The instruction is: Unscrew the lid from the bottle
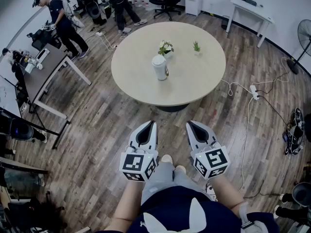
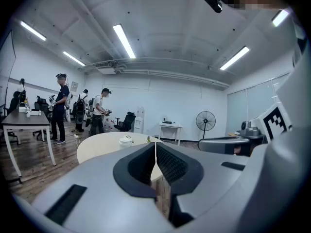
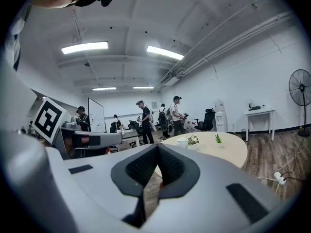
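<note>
A white bottle [image 1: 160,67] with its lid on stands upright near the middle of a round beige table [image 1: 194,86]. The bottle [image 2: 126,141] shows small and far off in the left gripper view, and it [image 3: 181,141] sits on the tabletop in the right gripper view too. My left gripper [image 1: 152,123] and right gripper [image 1: 189,123] hang side by side over the wood floor, well short of the table. Both are shut, jaw tips touching, nothing between them. Each points toward the table, roughly level.
Two small potted plants [image 1: 165,47] [image 1: 196,46] stand behind the bottle. A dark desk [image 1: 43,72] is at the left, with several people [image 1: 62,21] beyond it. A power strip and cables [image 1: 254,92] lie on the floor at the right, near a fan [image 1: 302,38].
</note>
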Demonstrator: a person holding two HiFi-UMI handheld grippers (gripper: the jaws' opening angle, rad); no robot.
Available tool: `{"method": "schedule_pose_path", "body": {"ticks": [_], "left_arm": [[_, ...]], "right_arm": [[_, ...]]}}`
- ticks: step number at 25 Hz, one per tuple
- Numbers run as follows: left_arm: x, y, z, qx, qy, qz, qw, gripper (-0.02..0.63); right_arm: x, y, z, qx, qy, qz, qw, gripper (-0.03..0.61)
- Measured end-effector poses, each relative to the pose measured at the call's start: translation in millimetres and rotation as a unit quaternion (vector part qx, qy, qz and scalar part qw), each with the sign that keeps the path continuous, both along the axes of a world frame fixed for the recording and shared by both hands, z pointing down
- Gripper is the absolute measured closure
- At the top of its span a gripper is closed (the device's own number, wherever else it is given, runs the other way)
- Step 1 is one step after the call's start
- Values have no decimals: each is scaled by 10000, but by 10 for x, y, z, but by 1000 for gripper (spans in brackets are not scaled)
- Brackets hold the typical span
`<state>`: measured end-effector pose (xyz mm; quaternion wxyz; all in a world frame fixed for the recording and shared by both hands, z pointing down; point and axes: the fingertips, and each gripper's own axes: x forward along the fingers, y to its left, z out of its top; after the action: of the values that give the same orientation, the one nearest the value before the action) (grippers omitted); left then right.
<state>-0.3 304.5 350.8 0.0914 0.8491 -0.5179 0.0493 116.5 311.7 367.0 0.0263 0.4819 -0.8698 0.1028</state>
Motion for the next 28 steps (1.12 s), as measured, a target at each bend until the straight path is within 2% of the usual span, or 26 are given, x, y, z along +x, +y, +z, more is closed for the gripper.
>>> {"method": "schedule_pose_path", "body": {"ticks": [9,14,28], "left_arm": [[57,-240,21,37,5,186,9998,589],[53,-652,28,18,-50,367,9993,589],[-302,-1824,-5,73,-93,962,9953,588]], "right_arm": [[61,-218,-18,45,-26,83,10000,574],[44,-568,-9,8,-19,216,9998,574],[-427,-1726,-161,33,-133,333,9994,570]]}}
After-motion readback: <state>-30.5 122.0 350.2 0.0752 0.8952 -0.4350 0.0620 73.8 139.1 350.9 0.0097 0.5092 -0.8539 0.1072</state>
